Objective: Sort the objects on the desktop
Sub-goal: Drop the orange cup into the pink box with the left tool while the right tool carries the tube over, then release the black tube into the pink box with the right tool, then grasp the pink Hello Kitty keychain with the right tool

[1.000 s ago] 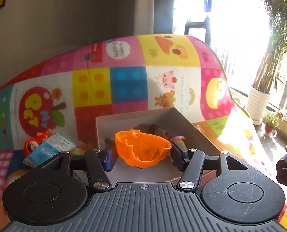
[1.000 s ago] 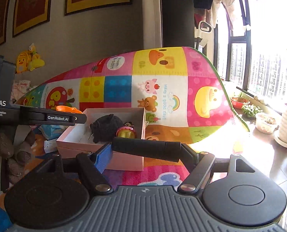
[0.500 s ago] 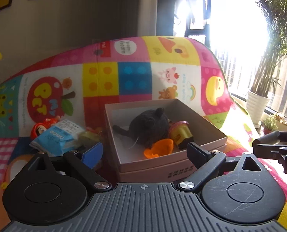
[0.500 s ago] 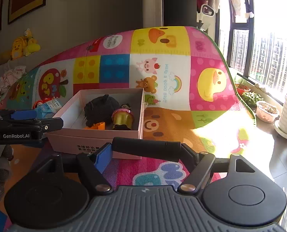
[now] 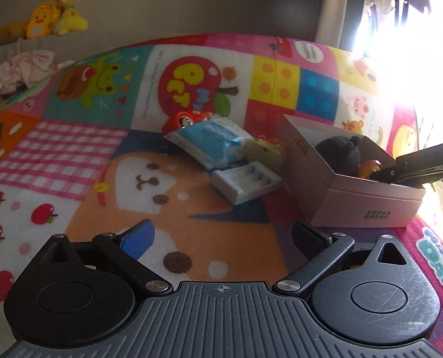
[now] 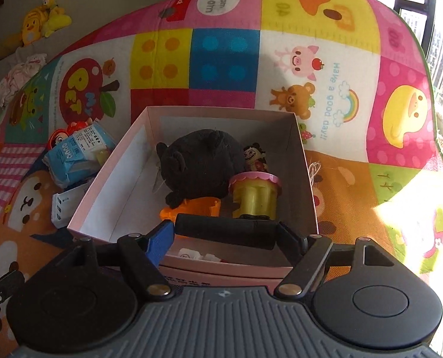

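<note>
Left claw (image 5: 223, 235): jaws spread wide, nothing between them, low over the play mat (image 5: 72, 155). Ahead of it on the mat: white tray (image 5: 246, 182) just beside the pink box (image 5: 355, 203), blue packet (image 5: 212, 143) behind the tray, red doll (image 5: 185, 120) tucked behind the packet, yellow-green toy (image 5: 266, 149) between packet and box.

Right claw (image 6: 226, 234): clamped on a black cylinder (image 6: 226, 232), held crosswise over the near rim of the pink box (image 6: 191, 110).

In the box: black plush (image 6: 203, 161), small figurine (image 6: 255, 159) against it, yellow spool with pink top (image 6: 255, 195), orange plastic piece (image 6: 191, 210) just beside the spool. White scrap (image 6: 197, 255) at the near wall, can't tell what it is.

Yellow plush toys (image 6: 44, 15) well back, near the wall.
</note>
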### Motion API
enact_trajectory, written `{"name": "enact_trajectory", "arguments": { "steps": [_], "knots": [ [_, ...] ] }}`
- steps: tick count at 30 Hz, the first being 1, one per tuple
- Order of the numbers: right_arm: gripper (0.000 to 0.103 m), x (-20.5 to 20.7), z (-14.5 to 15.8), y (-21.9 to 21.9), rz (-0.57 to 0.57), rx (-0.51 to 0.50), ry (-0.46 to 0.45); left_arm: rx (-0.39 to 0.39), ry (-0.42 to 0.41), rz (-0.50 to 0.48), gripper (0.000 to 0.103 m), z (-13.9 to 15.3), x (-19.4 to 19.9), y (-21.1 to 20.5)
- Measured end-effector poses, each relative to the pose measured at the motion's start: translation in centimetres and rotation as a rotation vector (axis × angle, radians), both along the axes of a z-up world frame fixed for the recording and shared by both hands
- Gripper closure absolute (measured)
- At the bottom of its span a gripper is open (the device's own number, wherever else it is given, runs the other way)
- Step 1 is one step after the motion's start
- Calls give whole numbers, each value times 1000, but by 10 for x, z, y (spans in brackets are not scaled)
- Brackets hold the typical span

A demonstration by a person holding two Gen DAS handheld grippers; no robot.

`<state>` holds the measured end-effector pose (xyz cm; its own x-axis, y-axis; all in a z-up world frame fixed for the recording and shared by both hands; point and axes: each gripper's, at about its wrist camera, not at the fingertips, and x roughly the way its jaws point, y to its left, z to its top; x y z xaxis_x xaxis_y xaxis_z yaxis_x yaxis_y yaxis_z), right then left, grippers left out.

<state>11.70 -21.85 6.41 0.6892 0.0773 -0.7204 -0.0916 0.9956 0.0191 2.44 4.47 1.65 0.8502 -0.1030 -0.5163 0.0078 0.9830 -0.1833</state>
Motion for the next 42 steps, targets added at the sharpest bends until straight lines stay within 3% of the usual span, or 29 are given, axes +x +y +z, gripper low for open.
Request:
{"name": "enact_trajectory", "arguments": {
  "steps": [6,10,14,17,21,23,25,27,31,34,37,42],
  "knots": [
    [23,-1,31,45,110,-57,-106,24,-26,80,0,1,0,7],
    [36,21,36,103,259,-131,-127,19,-28,96,0,2,-1,12],
    [41,57,3,167,329,-336,-112,9,-10,70,0,-3,-1,11],
    [52,80,-25,195,352,-477,-76,10,-24,60,0,-3,-3,10],
    [52,103,-42,205,335,-518,13,-9,-16,73,0,-5,-3,13],
    [54,102,-42,207,343,-540,15,-29,1,83,0,-6,-1,17],
    [62,96,-42,207,355,-559,8,-34,7,79,0,-6,-2,17],
    [77,85,-40,205,379,-549,2,-28,6,67,0,-6,-3,15],
    [83,49,-31,196,428,-467,-5,-32,19,26,0,-7,-2,11],
    [100,22,-22,185,478,-354,49,-44,42,-11,0,-9,-1,11],
    [100,-5,-10,169,507,-256,69,-35,53,-36,0,-10,-1,7],
    [100,-10,5,158,481,-234,36,-14,57,-22,0,-10,-1,4]
  ]
}}
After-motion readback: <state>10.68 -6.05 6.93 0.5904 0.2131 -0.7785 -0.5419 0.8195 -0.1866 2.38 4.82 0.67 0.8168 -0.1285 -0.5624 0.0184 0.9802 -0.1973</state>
